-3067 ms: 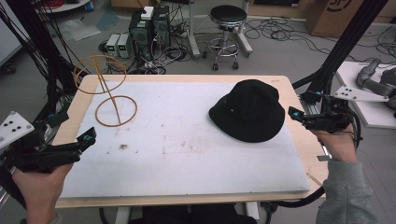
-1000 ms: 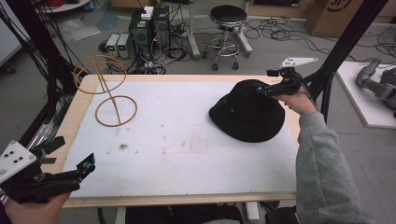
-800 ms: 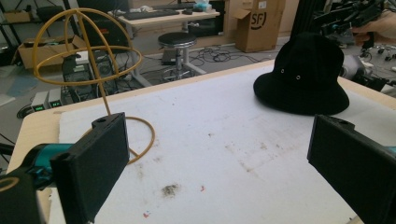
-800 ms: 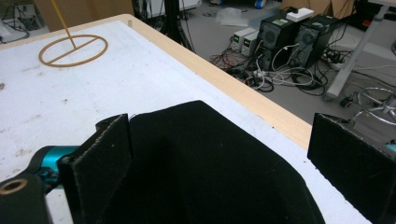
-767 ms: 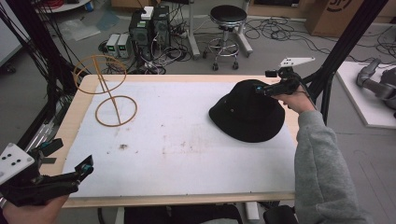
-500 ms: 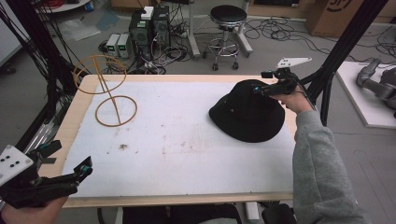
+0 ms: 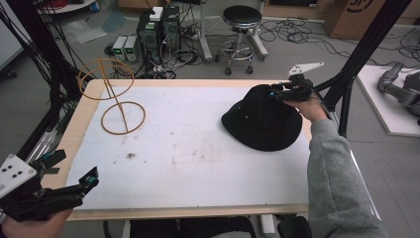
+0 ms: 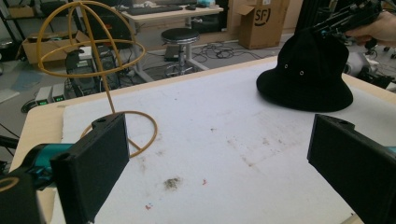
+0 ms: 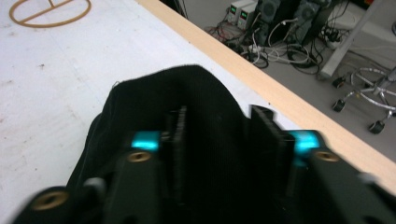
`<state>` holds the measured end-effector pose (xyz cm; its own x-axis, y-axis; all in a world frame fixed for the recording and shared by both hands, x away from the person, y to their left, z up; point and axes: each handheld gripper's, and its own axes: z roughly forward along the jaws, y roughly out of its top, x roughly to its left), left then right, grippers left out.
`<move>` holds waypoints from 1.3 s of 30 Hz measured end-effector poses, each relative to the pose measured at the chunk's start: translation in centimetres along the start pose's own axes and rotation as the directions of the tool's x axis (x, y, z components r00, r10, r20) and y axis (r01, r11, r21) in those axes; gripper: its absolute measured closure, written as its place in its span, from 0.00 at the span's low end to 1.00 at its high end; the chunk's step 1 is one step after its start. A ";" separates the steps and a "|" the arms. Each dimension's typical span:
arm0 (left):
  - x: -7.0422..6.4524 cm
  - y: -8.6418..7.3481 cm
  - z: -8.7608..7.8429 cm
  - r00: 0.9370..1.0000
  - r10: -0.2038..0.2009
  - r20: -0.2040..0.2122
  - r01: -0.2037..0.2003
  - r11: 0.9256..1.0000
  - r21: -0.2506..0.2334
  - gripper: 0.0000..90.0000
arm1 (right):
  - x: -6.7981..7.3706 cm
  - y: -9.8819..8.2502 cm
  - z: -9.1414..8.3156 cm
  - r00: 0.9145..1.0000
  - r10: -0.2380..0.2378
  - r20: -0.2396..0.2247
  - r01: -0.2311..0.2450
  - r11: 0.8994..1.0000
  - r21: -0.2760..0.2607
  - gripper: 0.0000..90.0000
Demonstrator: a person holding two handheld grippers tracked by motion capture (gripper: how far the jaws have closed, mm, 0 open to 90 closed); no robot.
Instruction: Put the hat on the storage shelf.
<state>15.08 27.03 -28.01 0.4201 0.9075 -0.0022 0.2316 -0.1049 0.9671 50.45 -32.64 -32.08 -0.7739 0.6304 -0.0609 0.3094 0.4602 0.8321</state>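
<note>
The black hat (image 7: 262,121) sits on the right side of my white table mat (image 7: 198,148). My right gripper (image 7: 277,93) has just been closing and now pinches its crown. My left gripper (image 7: 74,191) hovers wide open, holding nothing, near the wire stand (image 7: 116,99).

"SF" is printed on the cardboard box (image 8: 261,21).

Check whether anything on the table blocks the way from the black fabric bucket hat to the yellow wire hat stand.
Nothing visible does. Between the black fabric bucket hat and the yellow wire hat stand lies only bare, stained white tabletop.
</note>
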 end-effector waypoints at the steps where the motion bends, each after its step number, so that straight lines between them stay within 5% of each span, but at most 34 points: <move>1: 0.0 0.0 0.0 1.000 0.001 0.000 -0.001 1.000 0.001 0.07 | 0.0 0.0 0.0 1.000 -0.001 -0.003 0.001 1.000 0.004 0.77; 5: 0.0 -0.1 0.2 1.000 0.000 0.000 0.000 1.000 0.007 0.07 | 0.0 0.0 -0.4 1.000 0.010 -0.002 -0.010 1.000 0.014 0.93; 9: 0.0 -0.1 0.3 1.000 -0.002 0.000 0.002 1.000 0.011 0.07 | 0.0 0.1 -0.6 1.000 0.021 0.005 -0.021 1.000 0.021 0.96; 16: 0.0 -0.1 0.3 1.000 -0.001 -0.003 0.001 1.000 0.017 0.07 | 0.3 0.3 -1.2 1.000 0.002 0.023 -0.002 1.000 0.013 0.98; 20: 0.2 -0.1 -0.1 1.000 -0.004 -0.012 0.004 1.000 0.012 0.07 | 0.8 0.8 -2.2 0.997 -0.045 0.056 0.047 0.999 -0.020 0.99; 26: 0.2 0.0 -0.4 1.000 0.002 -0.022 -0.002 1.000 0.010 0.07 | 0.8 1.5 -4.2 0.998 -0.020 0.055 0.024 0.997 -0.069 0.99; 39: -0.5 0.0 0.3 1.000 0.015 0.003 -0.015 0.999 0.028 0.07 | 3.0 6.1 -7.5 0.995 -0.081 0.057 0.084 0.995 -0.056 0.99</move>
<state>15.15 26.47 -28.08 0.4259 0.9047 0.0119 0.2496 -0.1302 0.9596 45.88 -32.62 -23.10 -0.7636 0.6256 -0.1598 0.2113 0.4759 0.8538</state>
